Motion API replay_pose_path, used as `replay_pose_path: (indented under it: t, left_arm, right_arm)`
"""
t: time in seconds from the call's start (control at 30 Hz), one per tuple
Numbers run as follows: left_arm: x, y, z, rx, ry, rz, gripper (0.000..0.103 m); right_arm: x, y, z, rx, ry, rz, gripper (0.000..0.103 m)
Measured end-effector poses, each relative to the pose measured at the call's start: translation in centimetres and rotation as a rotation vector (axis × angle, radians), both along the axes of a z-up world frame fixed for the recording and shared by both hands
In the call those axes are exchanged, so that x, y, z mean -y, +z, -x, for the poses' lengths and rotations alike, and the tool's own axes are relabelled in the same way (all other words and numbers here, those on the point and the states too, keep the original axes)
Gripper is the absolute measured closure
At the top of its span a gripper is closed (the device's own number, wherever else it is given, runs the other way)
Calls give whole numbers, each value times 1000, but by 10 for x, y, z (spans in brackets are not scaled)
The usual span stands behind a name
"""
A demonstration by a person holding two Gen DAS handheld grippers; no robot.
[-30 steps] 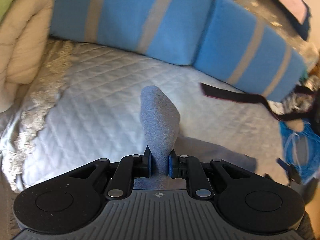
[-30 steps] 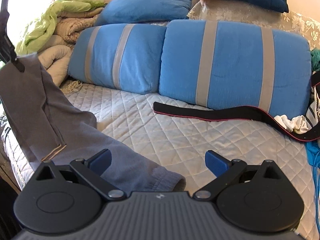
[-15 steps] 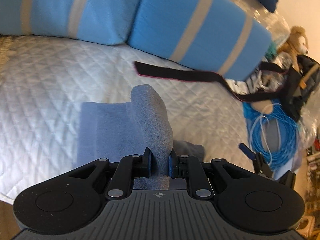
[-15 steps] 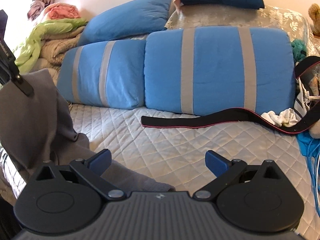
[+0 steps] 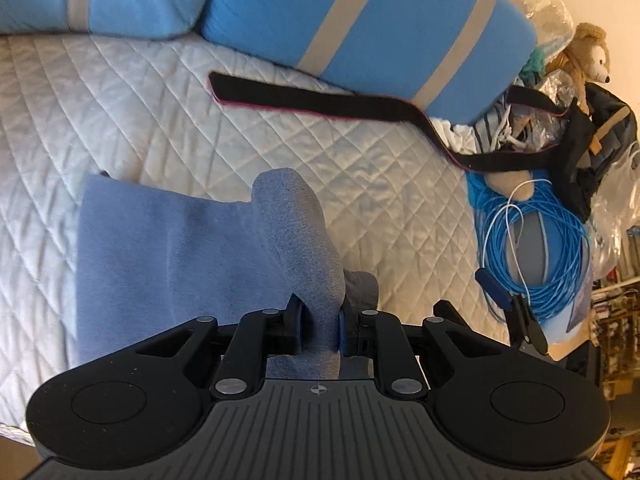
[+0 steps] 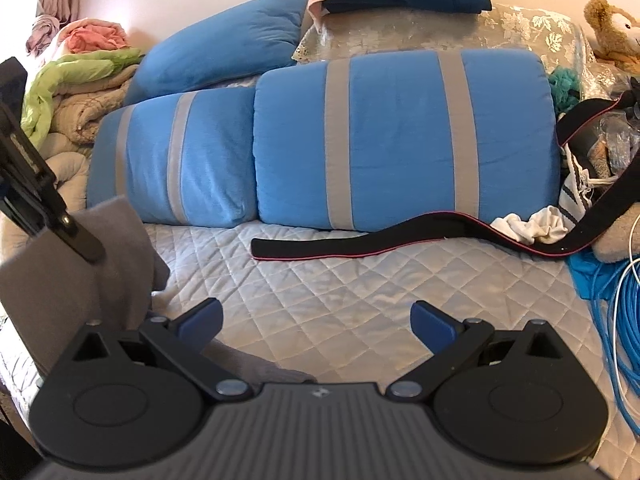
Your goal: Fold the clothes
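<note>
A grey garment (image 5: 168,256) hangs from my left gripper (image 5: 320,330), which is shut on a fold of it, above the white quilted bed (image 5: 120,100). In the right wrist view the same garment (image 6: 76,280) hangs at the left, pinched by the left gripper's black fingers (image 6: 76,240), its lower part trailing onto the bed. My right gripper (image 6: 316,322) is open and empty, low over the quilt to the right of the garment. Its tip (image 5: 506,300) shows at the right in the left wrist view.
Two blue striped pillows (image 6: 400,140) lie across the back of the bed. A black strap (image 6: 400,240) lies in front of them. A coil of blue cable (image 5: 540,248), bags and a teddy bear (image 5: 588,56) crowd the right. Folded blankets (image 6: 72,92) are stacked at the left.
My left gripper has carried the garment to the right across the bed, lifting more of it off the quilt. My right gripper has stayed open and shifted slightly.
</note>
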State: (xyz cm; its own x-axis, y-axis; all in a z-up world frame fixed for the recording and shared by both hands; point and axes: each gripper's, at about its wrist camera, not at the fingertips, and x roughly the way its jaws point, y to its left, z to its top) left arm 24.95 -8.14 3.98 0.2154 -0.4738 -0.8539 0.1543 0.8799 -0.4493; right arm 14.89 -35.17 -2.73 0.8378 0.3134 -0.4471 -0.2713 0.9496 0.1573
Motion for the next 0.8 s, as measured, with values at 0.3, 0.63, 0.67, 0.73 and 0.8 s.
replay_pose_path:
  t: [0.3, 0.63, 0.67, 0.73, 0.8]
  left_arm:
    - [12, -14, -8, 26, -83, 150, 52]
    - [-37, -1, 5, 284, -122, -80, 37]
    - [-43, -3, 9, 308, -118, -116, 37]
    - [-58, -8, 14, 326, -107, -151, 36]
    - [-76, -17, 16, 313, -78, -153, 36]
  right_arm:
    - [1, -4, -2, -22, -3, 7, 0]
    - [0, -13, -3, -118, 183, -108, 1]
    - [-3, -16, -4, -145, 227, -128, 4]
    - [-9, -23, -8, -213, 316, -170, 10]
    - [-15, -33, -16, -297, 359, -205, 18]
